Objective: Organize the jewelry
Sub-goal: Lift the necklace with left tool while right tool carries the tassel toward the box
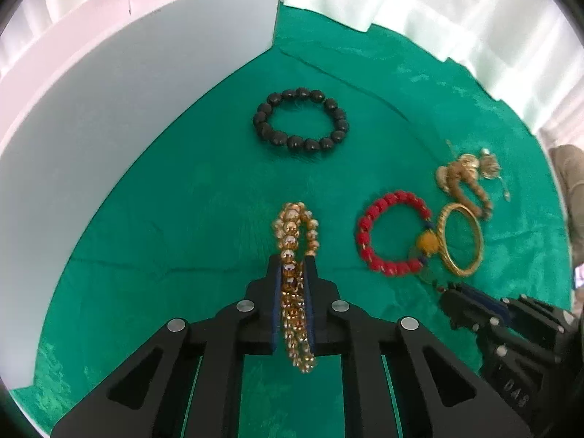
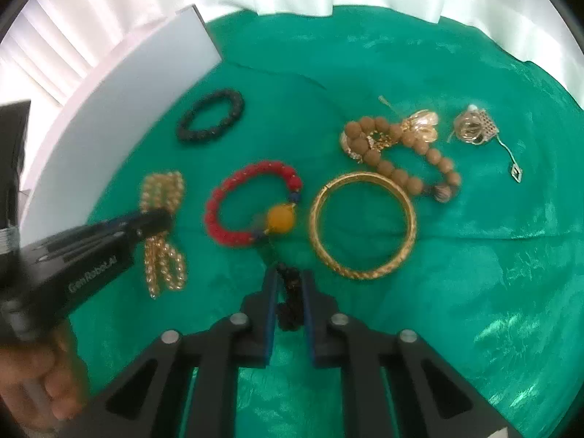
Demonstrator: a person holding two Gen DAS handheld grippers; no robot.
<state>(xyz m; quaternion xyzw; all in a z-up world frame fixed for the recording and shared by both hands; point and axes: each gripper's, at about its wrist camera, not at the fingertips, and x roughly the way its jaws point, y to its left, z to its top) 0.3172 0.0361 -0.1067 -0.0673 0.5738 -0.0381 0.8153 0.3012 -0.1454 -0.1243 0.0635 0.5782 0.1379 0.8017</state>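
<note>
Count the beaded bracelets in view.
4, none visibly hidden: black beaded bracelet near the white box; gold beaded bracelet in the left gripper; red beaded bracelet mid-cloth; brown beaded bracelet beyond the gold bangle.

White lettering reading "GenRobot.AI" runs along the black body of the left hand-held gripper (image 2: 155, 219) in the right wrist view, its last letters blurred. In the left wrist view, embossed letters on the black body of the right hand-held gripper (image 1: 450, 294) look like "DAS", too faint to be sure
</note>
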